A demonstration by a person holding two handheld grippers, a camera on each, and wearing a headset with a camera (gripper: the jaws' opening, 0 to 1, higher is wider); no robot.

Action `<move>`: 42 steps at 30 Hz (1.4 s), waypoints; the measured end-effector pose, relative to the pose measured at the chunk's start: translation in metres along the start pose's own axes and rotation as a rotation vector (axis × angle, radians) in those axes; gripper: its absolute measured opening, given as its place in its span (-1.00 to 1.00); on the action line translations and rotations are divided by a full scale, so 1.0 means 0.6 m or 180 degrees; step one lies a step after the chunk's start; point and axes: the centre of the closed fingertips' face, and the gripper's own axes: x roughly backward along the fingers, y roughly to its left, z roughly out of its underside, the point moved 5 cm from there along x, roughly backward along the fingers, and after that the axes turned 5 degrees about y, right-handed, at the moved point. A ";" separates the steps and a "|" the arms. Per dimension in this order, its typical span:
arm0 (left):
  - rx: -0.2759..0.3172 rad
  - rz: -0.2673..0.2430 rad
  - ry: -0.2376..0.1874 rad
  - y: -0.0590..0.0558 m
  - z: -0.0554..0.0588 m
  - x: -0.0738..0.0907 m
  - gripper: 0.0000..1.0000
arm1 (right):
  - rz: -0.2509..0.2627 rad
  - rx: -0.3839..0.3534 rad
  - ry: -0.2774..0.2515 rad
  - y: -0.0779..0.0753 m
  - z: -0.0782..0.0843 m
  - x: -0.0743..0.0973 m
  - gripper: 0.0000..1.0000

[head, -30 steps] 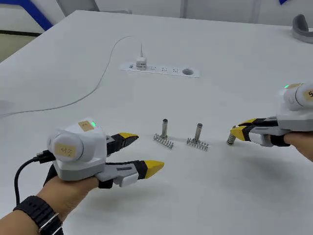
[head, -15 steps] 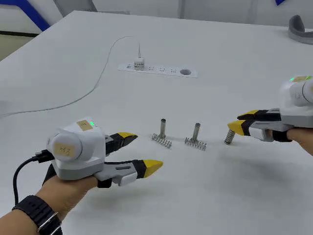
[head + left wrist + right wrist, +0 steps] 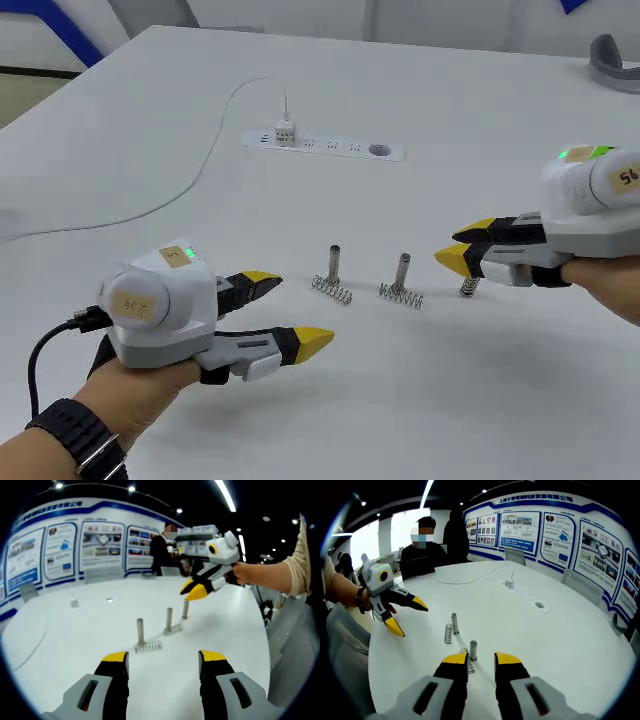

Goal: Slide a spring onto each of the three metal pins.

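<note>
The left hand (image 3: 135,385) sits low near the front of the table (image 3: 420,410) and holds the left gripper (image 3: 285,309) level, aimed toward the pins, its yellow-tipped jaws wide apart and empty. The right gripper (image 3: 465,246) reaches in from the right, raised off the table, jaws parted a little with nothing between them, its tips just above the rightmost pin (image 3: 468,287), which appears to have a coil around it. The left pin (image 3: 334,262) and middle pin (image 3: 402,270) stand upright and bare, with one loose spring (image 3: 332,290) lying at the foot of the first and a second spring (image 3: 402,295) at the foot of the other.
</note>
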 end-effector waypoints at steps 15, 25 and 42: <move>-0.0020 0.0022 0.0017 -0.004 0.001 -0.005 0.13 | -0.0255 0.0154 0.0336 0.032 0.039 -0.054 -0.60; -0.0007 0.0031 0.0038 -0.006 0.006 -0.006 0.11 | -0.0299 0.0144 0.0487 0.026 0.060 -0.077 -0.63; 0.0001 0.0036 0.0085 -0.007 0.009 -0.003 0.09 | -0.0411 0.0060 0.0590 0.026 0.074 -0.089 -0.66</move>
